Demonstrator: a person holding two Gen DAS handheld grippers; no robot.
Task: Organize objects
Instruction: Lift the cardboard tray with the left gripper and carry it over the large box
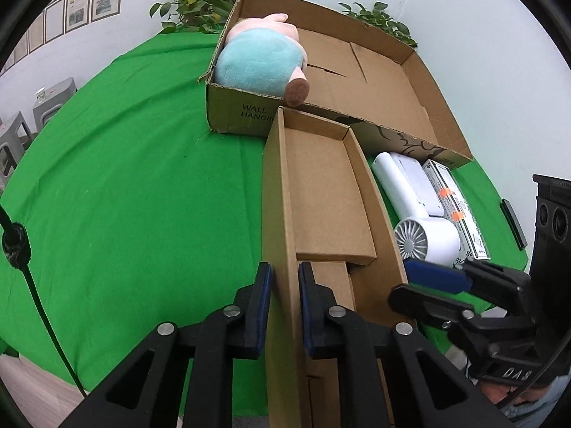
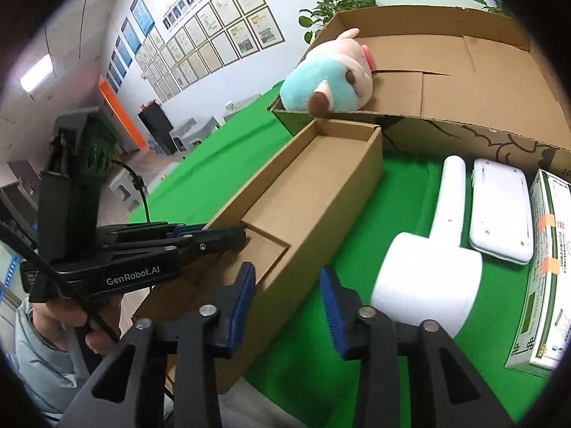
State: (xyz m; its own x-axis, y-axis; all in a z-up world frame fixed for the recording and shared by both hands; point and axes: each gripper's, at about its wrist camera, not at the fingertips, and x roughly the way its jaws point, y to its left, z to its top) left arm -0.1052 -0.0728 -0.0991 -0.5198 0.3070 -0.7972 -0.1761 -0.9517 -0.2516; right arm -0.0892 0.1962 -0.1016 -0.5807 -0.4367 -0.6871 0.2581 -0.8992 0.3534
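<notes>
Left wrist view: my left gripper (image 1: 284,306) pinches the narrow box's (image 1: 321,192) near wall; my right gripper (image 2: 288,306), jaws spread, straddles its other wall; risk: one-sided hold could twist the box into the hair dryer (image 2: 428,267) beside it.

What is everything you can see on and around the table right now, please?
Narrow cardboard box: one, brown, empty, in front of the big box.
Large cardboard box: one, brown, open, at the back.
Plush pig: one, pink and turquoise, in the large box's left end.
Hair dryer: one, white, on the cloth right of the narrow box.
Flat device: one, white, beside the dryer.
Printed carton: one, white and green, farthest right.
Tablecloth: one, green.
Potted plants: two, green, behind the large box.
Left gripper: black, blue pads, shut on the narrow box's left wall.
Right gripper: open, astride its right wall.
</notes>
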